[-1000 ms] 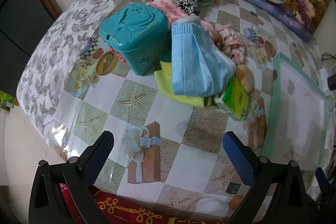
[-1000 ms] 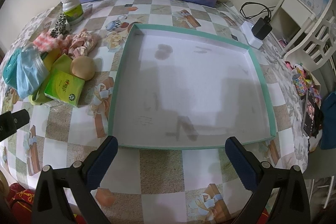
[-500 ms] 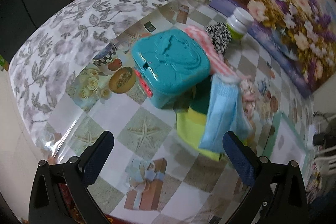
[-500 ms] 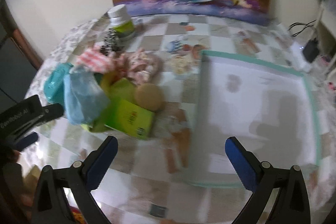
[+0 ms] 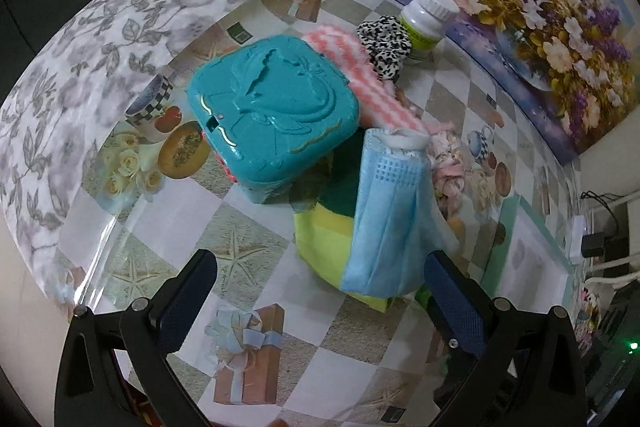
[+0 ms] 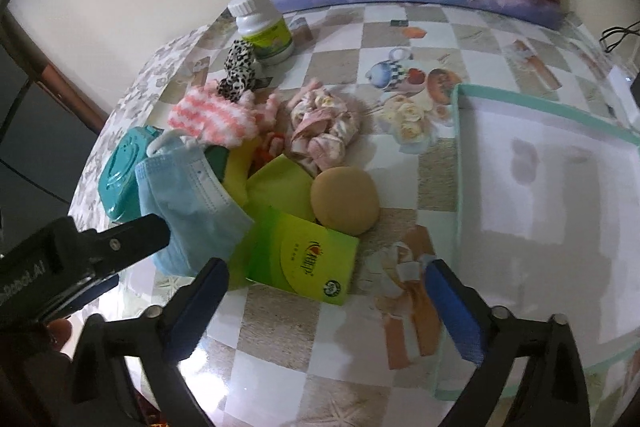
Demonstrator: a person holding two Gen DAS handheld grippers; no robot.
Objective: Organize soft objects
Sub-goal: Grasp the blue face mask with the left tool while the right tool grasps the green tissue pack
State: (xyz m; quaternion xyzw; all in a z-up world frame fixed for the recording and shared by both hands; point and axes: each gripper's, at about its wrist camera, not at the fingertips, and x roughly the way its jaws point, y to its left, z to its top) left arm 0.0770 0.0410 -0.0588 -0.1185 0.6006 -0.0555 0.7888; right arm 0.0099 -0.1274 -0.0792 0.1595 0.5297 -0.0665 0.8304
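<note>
Leftmost, a teal box [image 6: 120, 175] is seen on the worktop [image 6: 344, 67], with a blue mask [image 6: 192, 203] at its 4 o'clock. The left gripper [image 5: 320, 291] is held wide apart, nothing between its jaws. A green packet [image 6: 304, 259] and a tan sponge [image 6: 345, 201] are found mid-pile. The right gripper [image 6: 326, 301] is closing, still apart and empty, the packet just ahead. At 3 o'clock a tray [image 6: 458, 163] is seen.
</note>
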